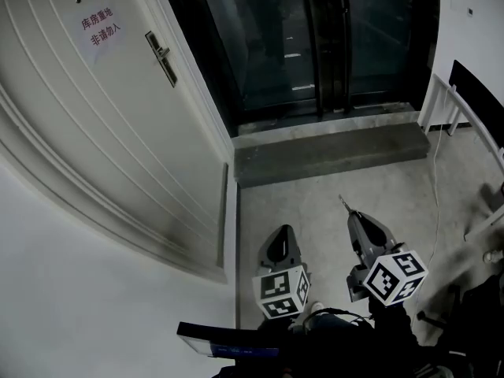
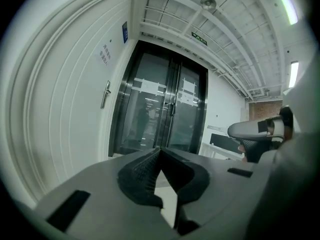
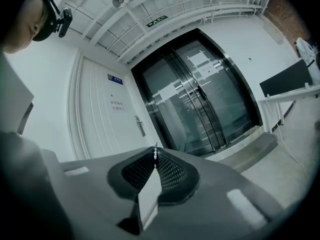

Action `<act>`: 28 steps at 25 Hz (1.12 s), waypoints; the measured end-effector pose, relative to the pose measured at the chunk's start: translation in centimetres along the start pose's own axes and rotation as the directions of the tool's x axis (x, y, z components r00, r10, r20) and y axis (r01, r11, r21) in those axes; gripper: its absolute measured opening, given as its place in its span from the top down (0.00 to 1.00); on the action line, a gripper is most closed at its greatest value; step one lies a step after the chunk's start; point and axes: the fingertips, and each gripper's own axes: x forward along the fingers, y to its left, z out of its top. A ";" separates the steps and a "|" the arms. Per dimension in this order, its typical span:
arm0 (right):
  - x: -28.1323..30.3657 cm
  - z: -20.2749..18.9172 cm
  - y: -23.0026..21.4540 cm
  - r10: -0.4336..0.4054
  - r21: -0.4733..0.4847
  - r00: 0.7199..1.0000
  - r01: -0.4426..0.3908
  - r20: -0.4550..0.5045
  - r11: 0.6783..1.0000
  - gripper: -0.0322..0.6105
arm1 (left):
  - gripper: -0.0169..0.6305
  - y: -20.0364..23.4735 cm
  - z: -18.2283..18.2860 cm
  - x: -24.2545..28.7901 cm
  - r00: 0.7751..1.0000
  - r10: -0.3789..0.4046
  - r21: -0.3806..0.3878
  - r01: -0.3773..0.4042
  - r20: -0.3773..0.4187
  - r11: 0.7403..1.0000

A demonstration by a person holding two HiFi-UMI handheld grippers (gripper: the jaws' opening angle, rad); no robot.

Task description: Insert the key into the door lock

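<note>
Approach stage of the key insertion. We see the right gripper (image 1: 356, 220) with its jaws pressed together on the key (image 1: 344, 204), whose thin metal tip pokes out beyond them. The left gripper (image 1: 282, 236) has its jaws closed tip to tip with nothing between. Both hang low over the grey floor (image 1: 307, 199), well apart from the door lock (image 1: 161, 57), which sits on the white door (image 1: 94, 132) up and to the left, below a paper sign (image 1: 100, 28). We judge that insertion has not begun: the next move calls for raising the right gripper toward the lock, turning the key's blade to match the keyhole and lining it up square to the door. We cannot make out the keyhole in any view. The lock reads only as a small dark plate with a lever, and most of the key is buried between the jaws.
</note>
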 end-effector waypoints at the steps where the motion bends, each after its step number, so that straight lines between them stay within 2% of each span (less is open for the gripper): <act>1: 0.7 -0.1 -0.7 -0.004 0.007 1.000 0.004 -0.008 1.000 0.93 | 0.97 0.2 0.1 0.8 1.000 0.008 -0.004 -0.008 0.002 1.000; 9: 7.2 -0.4 -3.4 -0.007 0.014 0.998 0.008 -0.067 1.000 0.93 | 0.97 2.6 0.3 7.3 0.999 0.020 -0.045 -0.022 -0.032 0.999; 13: 11.6 0.1 -4.6 -0.008 -0.008 0.998 0.007 -0.065 1.000 0.93 | 0.97 4.3 1.2 11.7 1.000 0.017 -0.069 -0.018 -0.011 0.997; 23: 27.0 5.0 -6.6 -0.001 -0.057 1.000 0.001 -0.009 0.998 0.93 | 0.97 10.3 8.6 25.5 0.998 -0.012 -0.041 0.015 0.060 0.999; 28: 34.1 5.9 -7.2 -0.008 -0.048 1.000 0.008 -0.008 0.999 0.93 | 0.97 14.1 10.6 31.4 0.999 -0.015 -0.041 0.018 0.051 0.999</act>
